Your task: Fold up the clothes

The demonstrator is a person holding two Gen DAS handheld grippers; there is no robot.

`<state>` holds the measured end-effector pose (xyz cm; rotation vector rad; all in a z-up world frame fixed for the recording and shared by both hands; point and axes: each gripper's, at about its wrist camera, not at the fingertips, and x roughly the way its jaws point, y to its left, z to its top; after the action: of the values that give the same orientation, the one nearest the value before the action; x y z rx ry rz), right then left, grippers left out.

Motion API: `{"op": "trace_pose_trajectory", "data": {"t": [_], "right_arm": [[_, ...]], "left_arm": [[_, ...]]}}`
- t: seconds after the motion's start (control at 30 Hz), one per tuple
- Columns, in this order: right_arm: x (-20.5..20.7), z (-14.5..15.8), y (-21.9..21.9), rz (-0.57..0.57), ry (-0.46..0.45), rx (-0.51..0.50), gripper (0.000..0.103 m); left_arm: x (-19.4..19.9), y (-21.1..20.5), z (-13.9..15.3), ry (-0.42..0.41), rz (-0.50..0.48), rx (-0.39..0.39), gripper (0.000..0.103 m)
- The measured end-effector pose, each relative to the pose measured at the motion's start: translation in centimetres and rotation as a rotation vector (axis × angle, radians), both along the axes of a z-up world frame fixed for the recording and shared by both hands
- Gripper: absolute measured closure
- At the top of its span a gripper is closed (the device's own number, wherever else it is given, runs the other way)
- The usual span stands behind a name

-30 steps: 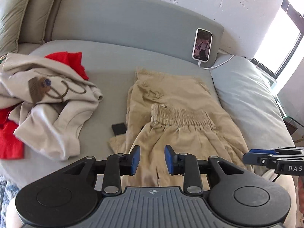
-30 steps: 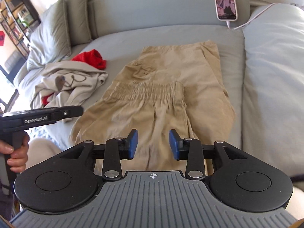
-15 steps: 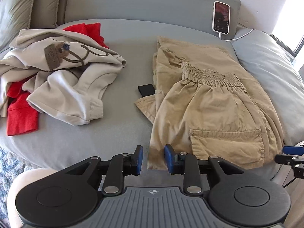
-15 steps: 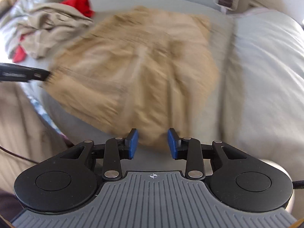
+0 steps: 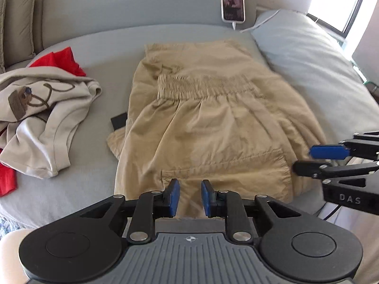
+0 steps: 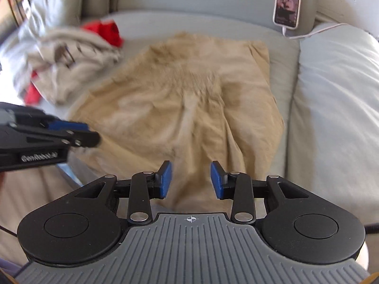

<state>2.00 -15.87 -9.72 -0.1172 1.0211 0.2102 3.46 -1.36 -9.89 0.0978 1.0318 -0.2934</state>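
Observation:
Tan shorts [image 5: 208, 123] lie folded on the grey sofa seat [image 5: 99, 172], elastic waistband facing the backrest; they also show in the right wrist view [image 6: 184, 104]. My left gripper [image 5: 189, 197] is open and empty, just over the shorts' near hem by a pocket. My right gripper [image 6: 190, 179] is open and empty over the near hem too. It shows at the right edge of the left wrist view [image 5: 315, 158]. The left gripper shows at the left of the right wrist view [image 6: 78, 133].
A beige sweatshirt [image 5: 40, 108] and red garment [image 5: 61, 60] are heaped at the left. A phone [image 5: 232, 1] on a white cable leans on the backrest. A small black item [image 5: 119, 124] lies by the shorts. A grey cushion [image 5: 315, 64] is at the right.
Both grippers have moved in toward the shorts' near hem, and the left one has shifted right. The right gripper's jaws have opened a little wider. The shorts lie as before.

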Motion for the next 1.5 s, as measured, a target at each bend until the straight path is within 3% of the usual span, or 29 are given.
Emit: {"op": "trace_pose_trajectory", "data": {"t": [0.07, 0.17, 0.3, 0.37, 0.43, 0.5, 0.67, 0.7, 0.87, 1.03, 1.1, 1.2, 1.5], "right_arm": [[-0.7, -1.1, -1.1, -0.034, 0.041, -0.035, 0.065], [-1.6, -0.4, -4.6, -0.114, 0.087, 0.081, 0.065], [-2.5, 2.8, -7.9, -0.179, 0.02, 0.183, 0.062], [-2.4, 4.4, -9.6, -0.215, -0.019, 0.252, 0.049], [-1.7, 5.4, -11.2, -0.273, -0.033, 0.344, 0.027], [-0.8, 5.6, -12.4, -0.319, -0.027, 0.428, 0.014], [2.2, 4.4, -14.5, -0.386, 0.033, 0.593, 0.014], [2.9, 4.0, -14.7, -0.392, 0.041, 0.622, 0.015], [6.4, 2.5, -16.1, -0.435, 0.064, 0.675, 0.017], [10.0, 1.1, -17.6, -0.465, 0.065, 0.74, 0.017], [11.7, 0.4, -18.2, -0.469, 0.059, 0.766, 0.018], [14.2, -0.8, -18.8, -0.47, 0.054, 0.794, 0.019], [22.5, -6.4, -18.9, -0.481, 0.086, 0.799, 0.03]], "left_arm": [[-0.3, 0.9, 0.1, 0.007, 0.011, -0.028, 0.082], [-0.6, 1.4, 1.5, -0.007, 0.016, -0.049, 0.08], [-0.3, 0.9, 3.2, -0.039, 0.013, -0.082, 0.061], [-0.2, 0.7, 4.1, -0.055, 0.012, -0.098, 0.057], [0.0, 0.4, 5.0, -0.072, 0.011, -0.114, 0.051], [0.6, -0.2, 5.0, -0.077, 0.003, -0.113, 0.044], [2.9, -2.2, 4.5, -0.074, -0.043, -0.129, 0.051], [3.6, -2.6, 4.5, -0.074, -0.053, -0.14, 0.057], [7.8, -5.0, 4.6, -0.068, -0.075, -0.224, 0.067], [13.4, -6.9, 1.3, 0.049, -0.056, -0.269, 0.087], [14.8, -7.5, -0.8, 0.112, -0.065, -0.253, 0.092], [15.4, -7.5, -2.3, 0.139, -0.087, -0.26, 0.092], [16.2, -6.9, -2.7, 0.17, -0.101, -0.272, 0.09]]}}
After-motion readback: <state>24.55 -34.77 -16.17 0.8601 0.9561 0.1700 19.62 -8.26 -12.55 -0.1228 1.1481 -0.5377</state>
